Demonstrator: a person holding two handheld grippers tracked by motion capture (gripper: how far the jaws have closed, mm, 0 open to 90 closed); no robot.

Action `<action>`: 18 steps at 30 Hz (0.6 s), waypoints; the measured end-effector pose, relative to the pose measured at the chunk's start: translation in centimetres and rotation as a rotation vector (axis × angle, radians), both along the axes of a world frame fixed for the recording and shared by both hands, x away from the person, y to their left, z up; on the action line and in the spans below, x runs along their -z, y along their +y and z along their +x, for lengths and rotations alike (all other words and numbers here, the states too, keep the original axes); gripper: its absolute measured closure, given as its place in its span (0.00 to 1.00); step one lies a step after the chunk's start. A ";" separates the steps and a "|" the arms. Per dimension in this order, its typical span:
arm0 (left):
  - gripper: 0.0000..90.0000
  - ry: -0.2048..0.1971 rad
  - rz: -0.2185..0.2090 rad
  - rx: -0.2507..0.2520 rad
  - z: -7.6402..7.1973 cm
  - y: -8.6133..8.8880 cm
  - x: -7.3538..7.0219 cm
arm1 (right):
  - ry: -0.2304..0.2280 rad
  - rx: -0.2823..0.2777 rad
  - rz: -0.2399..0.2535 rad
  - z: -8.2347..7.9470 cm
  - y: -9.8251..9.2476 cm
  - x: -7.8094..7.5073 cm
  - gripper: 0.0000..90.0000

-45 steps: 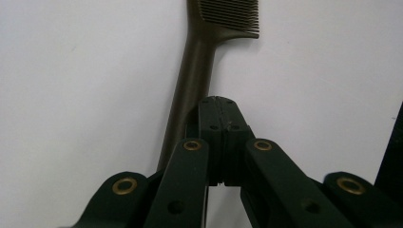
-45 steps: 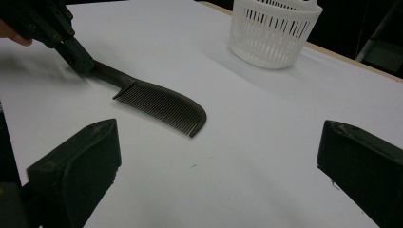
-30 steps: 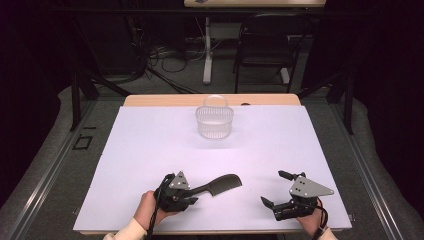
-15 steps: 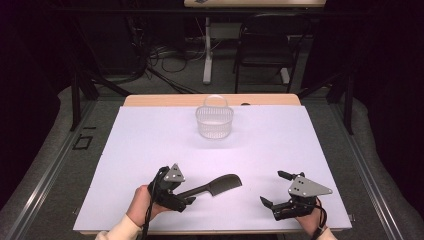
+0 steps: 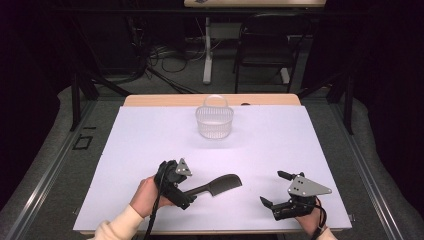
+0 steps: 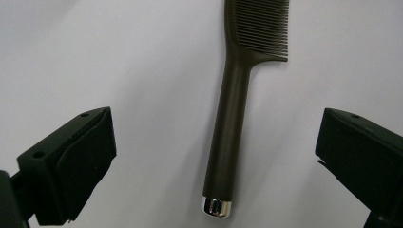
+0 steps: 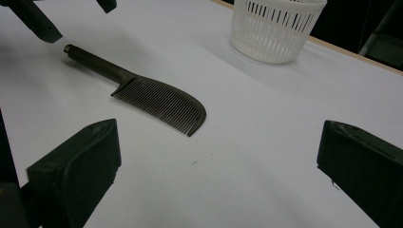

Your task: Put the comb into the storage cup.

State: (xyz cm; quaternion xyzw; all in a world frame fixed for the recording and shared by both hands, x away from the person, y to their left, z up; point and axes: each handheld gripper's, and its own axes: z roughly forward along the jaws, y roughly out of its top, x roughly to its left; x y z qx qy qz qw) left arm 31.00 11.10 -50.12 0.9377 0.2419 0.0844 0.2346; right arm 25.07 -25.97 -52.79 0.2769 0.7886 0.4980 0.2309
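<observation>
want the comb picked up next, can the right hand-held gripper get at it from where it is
Probably yes: the right hand-held gripper is open, and bare table lies between it and the comb, which lies flat, released.

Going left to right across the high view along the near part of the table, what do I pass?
Left gripper, fingers open → dark comb lying flat on the white table → right gripper, fingers open. The white basket sits farther back, above the comb's head in the picture.

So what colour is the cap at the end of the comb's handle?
Shiny silver cap on the dark brown comb, clearest in the left gripper view.
</observation>
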 end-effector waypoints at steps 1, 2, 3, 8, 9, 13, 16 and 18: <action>0.00 0.002 0.010 0.003 0.1 -0.2 0.0 | 0.000 0.000 0.000 0.0 0.0 0.0 0.00; 0.00 0.000 0.019 0.004 0.2 -0.4 0.1 | 0.002 0.000 0.001 0.0 0.0 0.0 0.00; 0.00 0.010 0.040 0.012 0.4 -0.7 0.2 | 0.003 0.000 0.001 0.0 0.0 0.0 0.00; 0.00 0.025 0.069 0.020 1.0 -1.1 0.3 | 0.007 -0.003 0.003 0.0 0.0 0.0 0.00; 0.00 0.024 0.074 0.022 1.2 -1.3 0.4 | 0.005 -0.004 0.002 0.0 0.0 0.0 0.00; 0.00 0.028 0.101 0.038 1.6 -2.0 0.3 | 0.005 -0.004 0.002 0.0 0.0 0.1 0.00; 0.02 0.025 0.116 0.048 1.6 -2.4 0.3 | 0.004 -0.005 0.003 0.0 0.0 0.0 0.00; 0.02 0.026 0.131 0.061 1.7 -2.8 0.4 | 0.004 -0.005 0.003 0.0 0.0 0.1 0.00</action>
